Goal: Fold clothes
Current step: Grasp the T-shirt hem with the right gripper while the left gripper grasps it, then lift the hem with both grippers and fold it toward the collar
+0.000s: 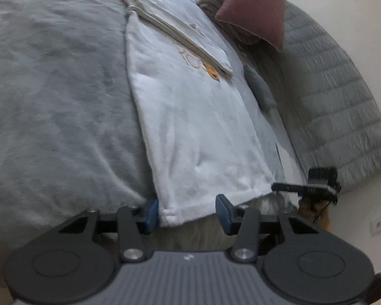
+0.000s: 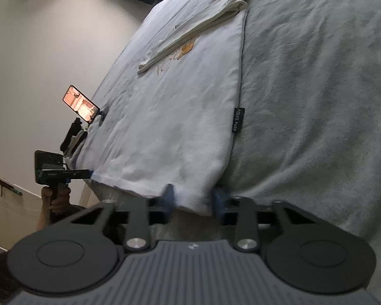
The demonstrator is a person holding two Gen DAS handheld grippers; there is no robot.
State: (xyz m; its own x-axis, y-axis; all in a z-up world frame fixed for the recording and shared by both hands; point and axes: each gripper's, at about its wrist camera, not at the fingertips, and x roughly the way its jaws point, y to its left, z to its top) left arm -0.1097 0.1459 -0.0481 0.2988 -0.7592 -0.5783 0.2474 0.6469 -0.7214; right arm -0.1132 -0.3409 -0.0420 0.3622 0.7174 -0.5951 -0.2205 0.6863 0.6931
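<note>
A white shirt (image 1: 190,127) with an orange print (image 1: 212,72) lies flat on a grey blanket (image 1: 50,101), folded into a long narrow panel. A cream folded band (image 1: 177,35) crosses its far end. My left gripper (image 1: 188,213) is open at the near hem, its blue pads either side of the left corner. In the right wrist view, the white shirt (image 2: 170,127) runs away from my right gripper (image 2: 194,199). That gripper is open, with the hem's right corner filling the gap between its pads. Each view shows the other gripper at the opposite corner: the right gripper (image 1: 275,186) and the left gripper (image 2: 89,174).
A pink pillow (image 1: 256,12) and piled bedding sit at the far right, before a grey quilted headboard (image 1: 330,101). A lit phone (image 2: 81,104) stands on a mount at the bed's left edge. A hand (image 2: 58,198) holds the left gripper's handle. The grey blanket (image 2: 317,101) spreads right.
</note>
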